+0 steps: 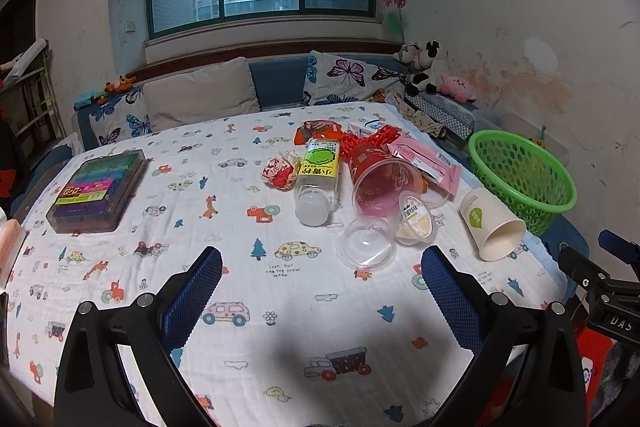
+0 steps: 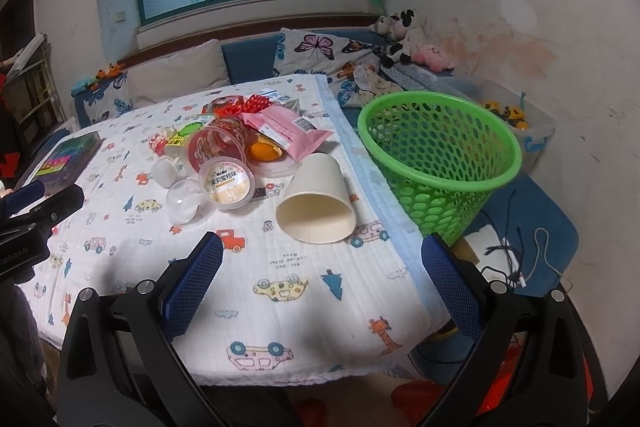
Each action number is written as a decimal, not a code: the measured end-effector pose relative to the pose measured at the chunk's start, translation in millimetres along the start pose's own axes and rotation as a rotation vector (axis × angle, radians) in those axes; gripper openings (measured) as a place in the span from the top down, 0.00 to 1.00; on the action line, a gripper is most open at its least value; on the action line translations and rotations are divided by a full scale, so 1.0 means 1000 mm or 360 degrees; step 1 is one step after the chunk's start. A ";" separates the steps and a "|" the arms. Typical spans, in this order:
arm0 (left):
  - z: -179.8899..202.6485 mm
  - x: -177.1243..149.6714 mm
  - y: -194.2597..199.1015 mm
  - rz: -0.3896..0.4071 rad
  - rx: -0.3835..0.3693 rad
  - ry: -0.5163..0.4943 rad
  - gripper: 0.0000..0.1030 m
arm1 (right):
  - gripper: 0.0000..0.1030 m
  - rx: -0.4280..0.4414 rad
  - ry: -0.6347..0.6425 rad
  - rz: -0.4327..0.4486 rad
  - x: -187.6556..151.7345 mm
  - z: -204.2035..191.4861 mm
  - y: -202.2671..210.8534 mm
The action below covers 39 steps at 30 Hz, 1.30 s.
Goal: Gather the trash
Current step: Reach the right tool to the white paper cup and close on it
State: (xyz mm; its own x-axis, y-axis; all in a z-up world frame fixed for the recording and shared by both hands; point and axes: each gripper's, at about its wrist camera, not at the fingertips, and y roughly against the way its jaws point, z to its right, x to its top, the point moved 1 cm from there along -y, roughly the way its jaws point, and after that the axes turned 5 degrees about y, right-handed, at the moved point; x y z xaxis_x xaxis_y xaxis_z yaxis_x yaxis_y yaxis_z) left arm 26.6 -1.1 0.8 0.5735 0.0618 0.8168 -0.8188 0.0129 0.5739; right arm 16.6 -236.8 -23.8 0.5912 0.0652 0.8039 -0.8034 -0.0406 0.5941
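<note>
Nearest, the left gripper (image 1: 322, 267) hangs over the printed tablecloth (image 1: 248, 311) with its jaws spread wide and nothing between the blue pads; the right gripper (image 2: 322, 265) is likewise released and empty above the cloth's near corner. Small lettering on the cloth reads roughly "look out for the snow moon". Just past the right gripper lies a white paper cup (image 2: 316, 203) on its side, mouth toward the camera, a green leaf-shaped logo showing on it in the left view. Beside it sit a clear plastic dome lid (image 2: 185, 205) and a small pudding cup (image 2: 228, 185) whose foil label carries Chinese characters. Behind these a red printed plastic cup (image 1: 380, 183) lies tipped over, touching a pink snack wrapper (image 2: 286, 131). To its left a clear bottle (image 1: 318, 179) lies flat, white cap toward the camera, with a yellow-green label in Chinese. A crumpled red-and-white wrapper (image 1: 280, 171) touches the bottle. Farther back are more red packets, too jumbled to read. The green perforated basket (image 2: 440, 155) stands off the table's right edge, tilted. At far left a box of coloured pens (image 1: 98, 187) rests on the cloth, well apart from the trash.
</note>
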 end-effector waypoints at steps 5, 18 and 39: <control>-0.003 0.005 -0.007 -0.0017 0.0005 0.0008 0.06 | 0.04 0.0017 -0.0007 -0.0007 0.003 0.002 -0.009; -0.004 0.015 -0.034 -0.0085 0.0009 0.0010 0.06 | 0.09 0.0106 -0.0019 -0.0054 0.010 0.009 -0.044; 0.005 0.011 -0.082 -0.0244 -0.0086 -0.0024 0.06 | 0.17 0.0197 -0.0113 -0.0207 0.008 0.018 -0.117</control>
State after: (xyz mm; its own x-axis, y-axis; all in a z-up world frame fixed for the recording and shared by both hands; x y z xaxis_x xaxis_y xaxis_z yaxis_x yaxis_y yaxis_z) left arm 100.2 -6.8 -36.7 0.6917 0.0397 0.7211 -0.7217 0.0750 0.6881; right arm 116.2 -249.3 -86.7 0.6964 0.0074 0.7176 -0.7077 -0.1588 0.6884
